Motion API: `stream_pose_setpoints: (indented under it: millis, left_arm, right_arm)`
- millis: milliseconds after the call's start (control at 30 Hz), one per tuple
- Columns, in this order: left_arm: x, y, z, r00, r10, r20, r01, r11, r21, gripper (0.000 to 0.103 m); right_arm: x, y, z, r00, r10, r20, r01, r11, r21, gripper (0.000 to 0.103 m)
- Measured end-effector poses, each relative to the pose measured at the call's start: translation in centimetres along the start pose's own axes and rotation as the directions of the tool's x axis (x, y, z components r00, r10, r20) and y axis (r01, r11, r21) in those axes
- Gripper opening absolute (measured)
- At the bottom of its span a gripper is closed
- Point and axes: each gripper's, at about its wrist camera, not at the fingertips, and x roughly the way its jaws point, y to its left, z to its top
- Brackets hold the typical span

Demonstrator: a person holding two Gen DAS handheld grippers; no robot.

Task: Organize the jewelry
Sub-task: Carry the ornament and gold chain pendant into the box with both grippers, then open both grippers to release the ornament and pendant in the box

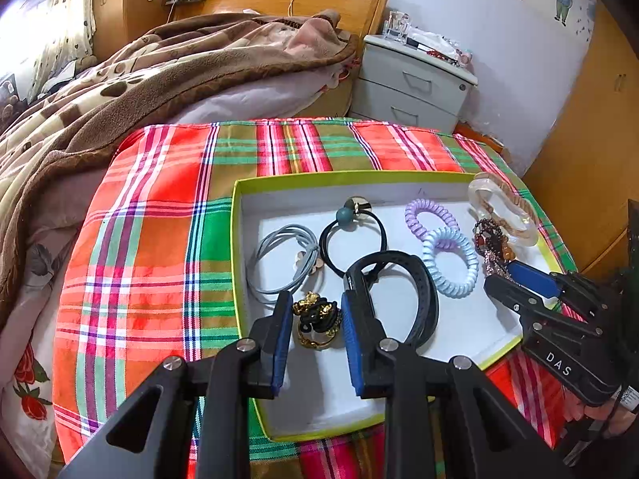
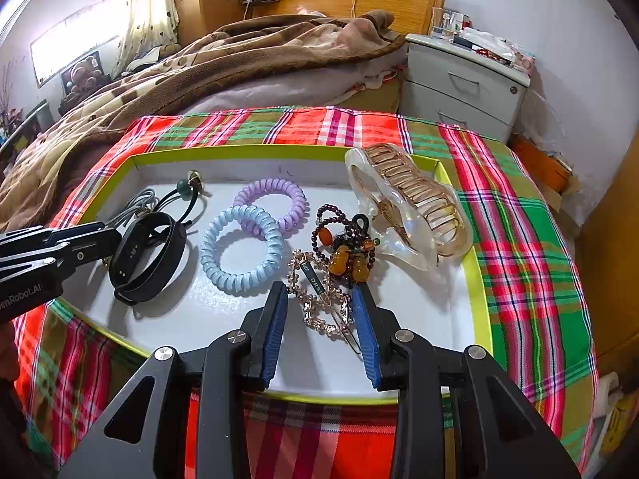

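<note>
- We take the shallow tray [image 1: 239,215] with its lime-green rim as our landmark; it lies on a plaid cloth [image 1: 151,207] spread over the bench, with a bed and its brown blanket [image 1: 120,92] behind.
- At the tray's left end we see a grey cord loop [image 1: 279,255], and just right of it a black hair tie [image 1: 351,239] carrying a teal bead and a gold disc.
- Our left gripper [image 1: 315,319] hangs over the tray's near left part, its blue pads parted — between them lies a gold-and-black ornament [image 1: 317,317], and we cannot tell whether the pads touch it.
- A black wristband [image 2: 149,257] sits just right of that gripper, its strap touching the right finger in the left wrist view.
- Toward the tray's middle, a pale blue coil tie [image 2: 241,255] overlaps a lilac coil tie [image 2: 271,203] behind it.
- Our right gripper [image 2: 319,315] hovers over the tray's near right part, jaws apart, straddling a rose-gold crystal hair clip [image 2: 319,299]; the pads appear clear of it.
- Just behind the clip lies a dark bead bracelet [image 2: 347,239] with amber gourd charms.
- At the tray's right end a clear claw clip [image 2: 403,207] with gold teeth leans over the rim.
</note>
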Motion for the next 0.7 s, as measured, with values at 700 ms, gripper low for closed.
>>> stream_pose_setpoints:
  millis: [700]
  left_arm:
    - [0.28, -0.11, 0.17, 1.000, -0.001, -0.009, 0.001, 1.000, 0.000, 0.027]
  right_arm:
    - [0.28, -0.01, 0.15, 1.000, 0.001, -0.002, -0.001, 1.000, 0.007, 0.035]
